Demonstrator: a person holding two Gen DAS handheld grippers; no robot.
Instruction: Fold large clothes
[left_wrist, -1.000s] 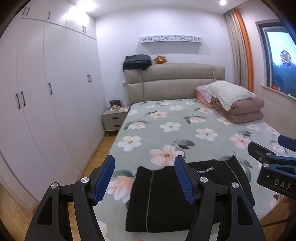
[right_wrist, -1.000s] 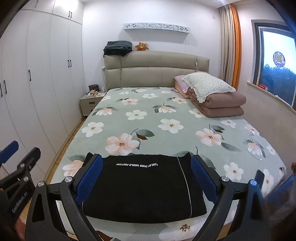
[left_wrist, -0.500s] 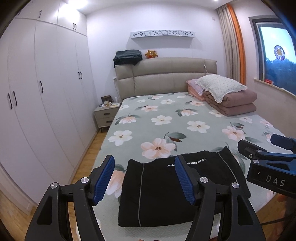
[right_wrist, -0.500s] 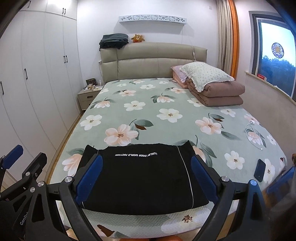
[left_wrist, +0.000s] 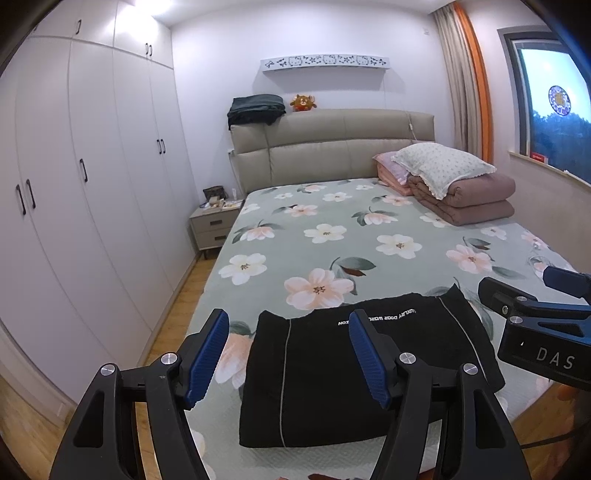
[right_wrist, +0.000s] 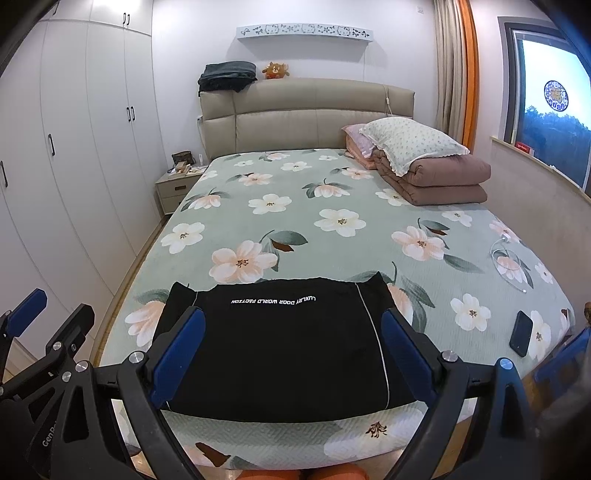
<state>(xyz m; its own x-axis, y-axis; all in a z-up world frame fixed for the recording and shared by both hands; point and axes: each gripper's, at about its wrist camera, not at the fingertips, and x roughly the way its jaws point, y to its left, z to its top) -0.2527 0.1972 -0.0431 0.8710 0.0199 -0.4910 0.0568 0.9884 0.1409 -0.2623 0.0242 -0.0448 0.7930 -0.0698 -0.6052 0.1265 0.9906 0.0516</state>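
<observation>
Left wrist view first: the left hand-held gripper hangs spread wide and empty above the near edge of the bed, and compared with a second ago it has pulled back and up, so more of the bed and floor now shows beneath it. The black garment lies folded into a compact rectangle at the foot of the bed, white lettering facing up, nothing touching it. Over in the right wrist view it is the same story: the right hand-held gripper is released, fingers apart on either side of the garment's outline but clear above it, and it too has drawn away from the fabric over the last second. The garment itself has not shifted between the pictures; its edges sit square and its thin white stripes run straight. A phone and a coiled cable rest well apart from it on the right side of the bed. My read: both tools retreating from a tidy, untouched bundle says the fold is finished, or very nearly.
</observation>
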